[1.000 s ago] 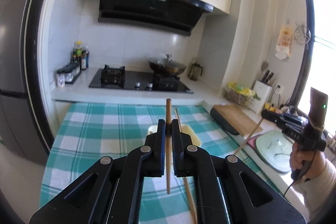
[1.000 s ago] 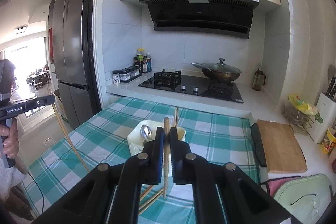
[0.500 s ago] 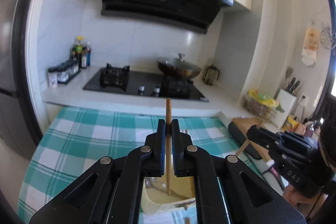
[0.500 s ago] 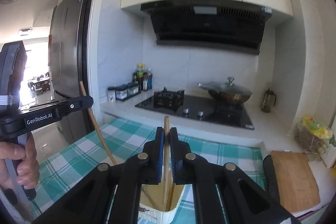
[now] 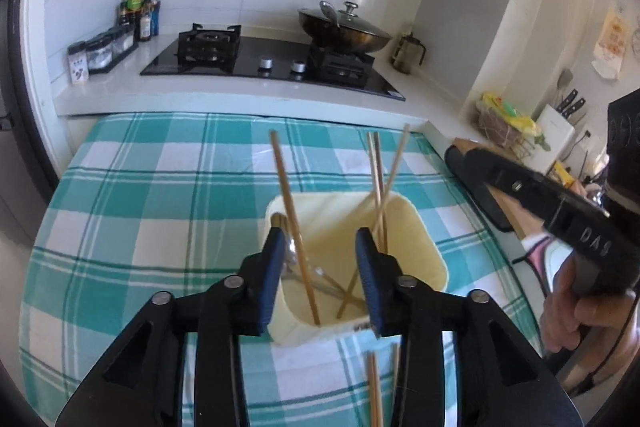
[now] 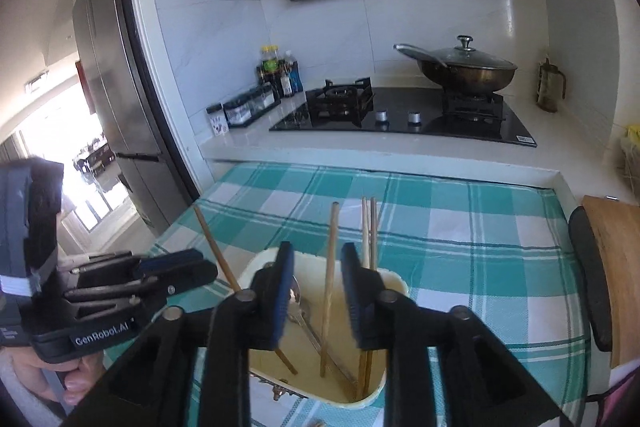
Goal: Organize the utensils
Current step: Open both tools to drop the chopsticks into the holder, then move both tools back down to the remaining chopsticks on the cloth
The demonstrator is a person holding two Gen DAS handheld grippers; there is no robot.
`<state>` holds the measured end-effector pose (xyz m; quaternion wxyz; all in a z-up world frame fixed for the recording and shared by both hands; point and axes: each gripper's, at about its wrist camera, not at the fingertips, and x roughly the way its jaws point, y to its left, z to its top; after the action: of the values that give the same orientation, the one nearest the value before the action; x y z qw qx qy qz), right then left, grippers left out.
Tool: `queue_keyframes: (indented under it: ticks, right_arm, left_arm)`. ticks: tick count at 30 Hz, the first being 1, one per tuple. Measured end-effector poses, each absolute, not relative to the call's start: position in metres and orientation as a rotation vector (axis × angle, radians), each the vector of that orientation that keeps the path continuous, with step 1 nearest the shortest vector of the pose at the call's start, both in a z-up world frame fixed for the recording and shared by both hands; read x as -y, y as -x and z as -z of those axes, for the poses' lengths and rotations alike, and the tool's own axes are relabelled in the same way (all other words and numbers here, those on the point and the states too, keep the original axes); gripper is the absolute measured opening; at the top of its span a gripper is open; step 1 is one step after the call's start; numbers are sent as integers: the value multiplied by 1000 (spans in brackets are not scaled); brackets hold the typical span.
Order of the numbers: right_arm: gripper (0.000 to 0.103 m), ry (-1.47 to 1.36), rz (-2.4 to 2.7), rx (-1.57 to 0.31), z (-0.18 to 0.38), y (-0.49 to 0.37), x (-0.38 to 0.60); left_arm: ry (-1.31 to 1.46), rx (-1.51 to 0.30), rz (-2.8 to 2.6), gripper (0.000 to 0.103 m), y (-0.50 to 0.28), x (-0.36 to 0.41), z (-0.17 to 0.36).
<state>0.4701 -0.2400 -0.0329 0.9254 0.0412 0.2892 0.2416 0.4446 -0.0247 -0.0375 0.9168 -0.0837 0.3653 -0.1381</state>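
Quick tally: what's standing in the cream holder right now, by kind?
chopsticks: 4
metal spoon: 1 that I can make out
Total: 5 items in the cream holder

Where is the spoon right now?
The spoon sits inside the yellow holder, left side in the left wrist view, beside a chopstick.

The right gripper [image 6: 316, 291] hangs over a cream holder [image 6: 394, 281] on the teal checked tablecloth [image 6: 472, 239], its jaws spread apart with one wooden chopstick [image 6: 330, 283] standing loose between them. More chopsticks [image 6: 369, 231] and a metal spoon [image 6: 298, 301] lean inside the holder. The left gripper [image 6: 176, 273] sits just beside the holder's left rim.
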Motion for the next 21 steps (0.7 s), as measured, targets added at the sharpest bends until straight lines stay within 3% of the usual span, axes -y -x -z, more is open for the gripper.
queue_keyframes:
  ticks: [1, 4, 8, 15, 21]
  right_arm:
    - [40, -102, -486, -560, 27, -460, 247]
    - [40, -94, -464, -534, 18, -424, 269]
    - [46, -24, -466, -609, 47, -352, 300]
    - [50, -129, -248, -833, 182, -211, 347]
    - [50, -352, -259, -894, 215, -171, 359]
  left_arm:
    - [166, -765, 294, 43, -431, 19, 40]
    - [137, -832, 332, 50, -389, 6, 54]
    - [92, -915, 368, 61, -309, -2, 101]
    - [225, -994, 373, 61, -250, 13, 159]
    - [168, -990, 386, 61, -266, 44, 171]
